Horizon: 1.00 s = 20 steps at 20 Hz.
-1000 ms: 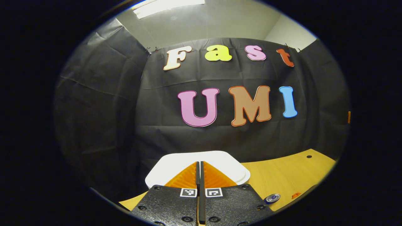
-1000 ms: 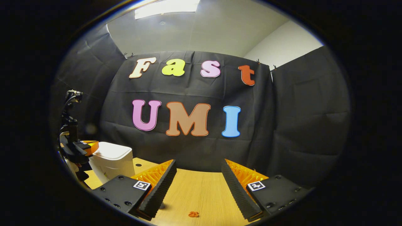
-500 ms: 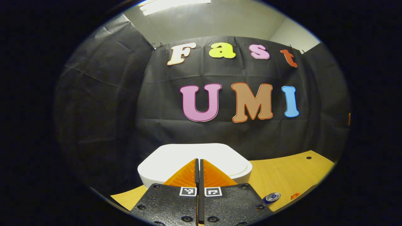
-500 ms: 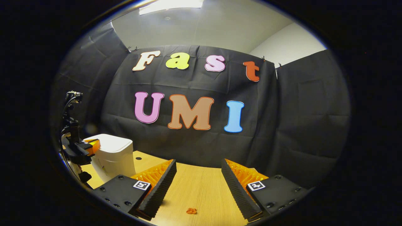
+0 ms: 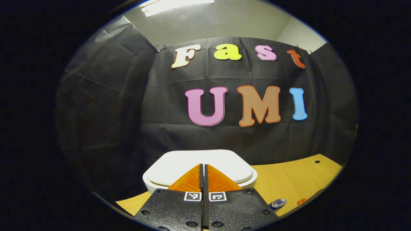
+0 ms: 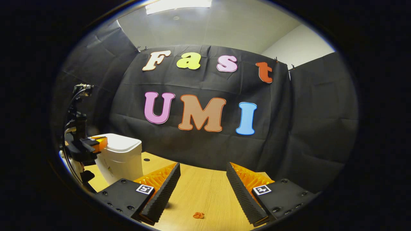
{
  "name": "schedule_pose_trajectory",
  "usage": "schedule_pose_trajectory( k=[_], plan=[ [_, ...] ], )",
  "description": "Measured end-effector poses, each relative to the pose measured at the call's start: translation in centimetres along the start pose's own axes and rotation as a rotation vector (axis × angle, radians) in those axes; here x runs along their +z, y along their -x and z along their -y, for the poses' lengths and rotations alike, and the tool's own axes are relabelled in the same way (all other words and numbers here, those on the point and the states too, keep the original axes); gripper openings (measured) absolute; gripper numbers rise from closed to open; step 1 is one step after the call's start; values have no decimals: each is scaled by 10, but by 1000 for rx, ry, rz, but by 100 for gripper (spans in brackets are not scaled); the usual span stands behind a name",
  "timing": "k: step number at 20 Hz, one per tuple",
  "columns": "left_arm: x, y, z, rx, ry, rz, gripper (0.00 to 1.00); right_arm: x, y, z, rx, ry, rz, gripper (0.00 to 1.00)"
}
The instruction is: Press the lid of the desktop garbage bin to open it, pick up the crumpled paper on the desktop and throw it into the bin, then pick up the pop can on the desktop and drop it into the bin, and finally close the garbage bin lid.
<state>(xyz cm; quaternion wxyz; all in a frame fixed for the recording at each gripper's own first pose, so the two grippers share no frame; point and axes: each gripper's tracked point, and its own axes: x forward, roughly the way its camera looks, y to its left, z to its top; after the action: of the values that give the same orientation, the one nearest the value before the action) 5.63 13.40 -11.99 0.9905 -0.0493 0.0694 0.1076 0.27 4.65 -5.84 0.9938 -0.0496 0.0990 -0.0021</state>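
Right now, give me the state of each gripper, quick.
Left gripper: closed, holding nothing, tips over the bin lid.
Right gripper: open, empty, above the table.

A wooden tabletop (image 6: 205, 189) with small dark holes meets the black cloth wall (image 6: 308, 134) under a ceiling light (image 6: 178, 4).

Both views are dim. A ceiling light panel (image 5: 176, 4) glares at the top edge, washing out. The table (image 6: 205, 195) is evenly lit with soft shadows. Fisheye curvature bends the edges; focus is sharp.
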Motion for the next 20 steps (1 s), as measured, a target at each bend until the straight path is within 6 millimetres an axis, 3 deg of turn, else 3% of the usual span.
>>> schedule_pose_trajectory(
  k=[3,5,8,11,15,16,20],
  plan=[
    [19,-2,0,-4,25,24,0,-12,-4,-3,20,-4,-19,100],
    [40,1,-2,5,25,63,0,-21,-6,-3,29,-4,-33,96],
    [71,7,3,-3,40,117,0,-38,-11,2,33,-17,-59,100],
    [89,17,8,-9,48,149,0,-56,-18,6,48,-35,-96,96],
    [98,34,14,-15,7,163,0,-89,-31,6,95,-42,-158,100],
    [99,40,17,-19,4,165,0,-99,-33,2,117,-48,-184,96],
    [97,56,27,-34,-6,159,0,-150,-47,-6,195,-101,-337,96]
  ],
)
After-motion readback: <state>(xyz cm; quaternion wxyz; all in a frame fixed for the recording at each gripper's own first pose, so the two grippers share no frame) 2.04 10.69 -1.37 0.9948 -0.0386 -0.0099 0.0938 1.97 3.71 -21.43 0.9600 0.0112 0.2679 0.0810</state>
